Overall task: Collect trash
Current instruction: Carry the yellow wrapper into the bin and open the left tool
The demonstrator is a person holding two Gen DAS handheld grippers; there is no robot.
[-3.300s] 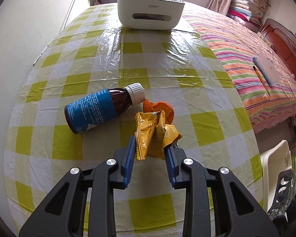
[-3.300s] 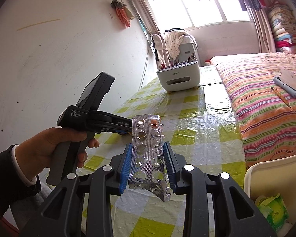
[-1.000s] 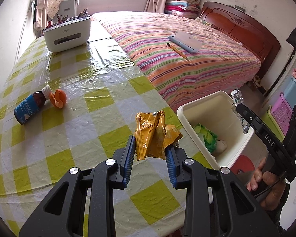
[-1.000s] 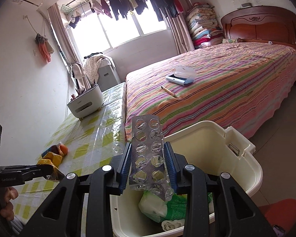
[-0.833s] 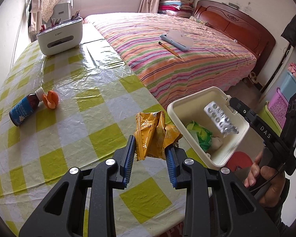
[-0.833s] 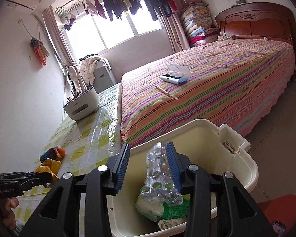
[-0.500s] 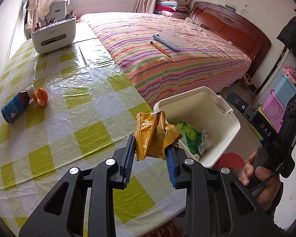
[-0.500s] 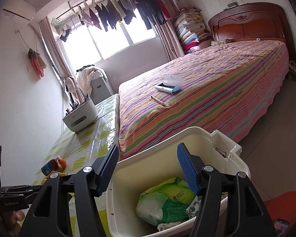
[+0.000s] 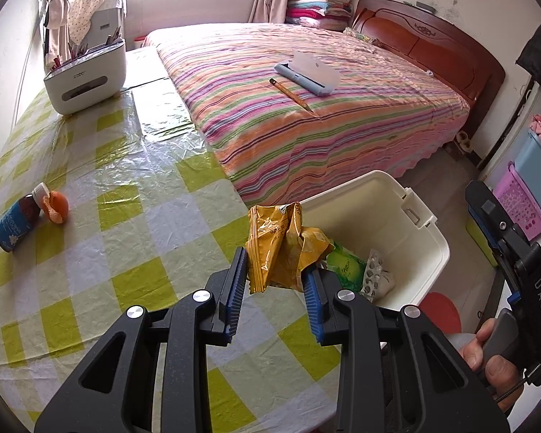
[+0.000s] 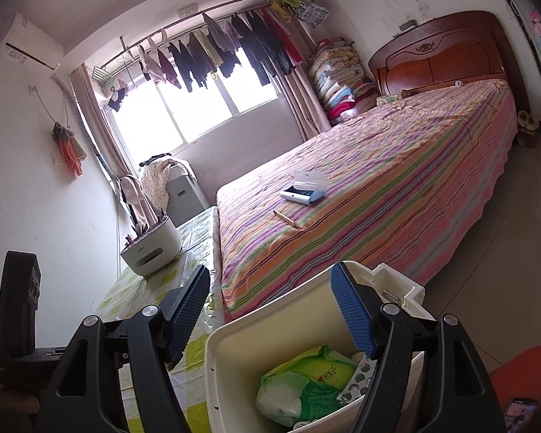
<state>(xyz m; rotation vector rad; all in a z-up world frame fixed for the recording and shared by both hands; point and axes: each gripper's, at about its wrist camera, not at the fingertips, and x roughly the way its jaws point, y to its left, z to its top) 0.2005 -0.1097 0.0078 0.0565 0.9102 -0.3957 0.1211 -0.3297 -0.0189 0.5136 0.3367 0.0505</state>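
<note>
My left gripper (image 9: 275, 270) is shut on a crumpled yellow wrapper (image 9: 281, 249), held over the table's right edge beside the cream bin (image 9: 425, 252). Inside the bin lie a green packet (image 9: 344, 265) and the silver blister pack (image 9: 373, 270). My right gripper (image 10: 270, 285) hovers above the same bin (image 10: 212, 368) with its jaws opening and nothing between them. The green packet (image 10: 306, 379) and part of the blister pack (image 10: 359, 375) show below it. On the table's left lie a brown bottle (image 9: 16, 223) and an orange peel (image 9: 56, 207).
The checked table (image 9: 126, 198) carries a white organizer box (image 9: 84, 74) at the far end. A striped bed (image 9: 306, 108) flanks the table and bin. A hand (image 9: 487, 353) holds the right gripper's handle at the lower right. Coloured baskets (image 9: 523, 202) stand by the wall.
The right gripper opened and dropped the blister pack into the bin, then tilted up. The left gripper carried the yellow wrapper rightward from the table toward the bin.
</note>
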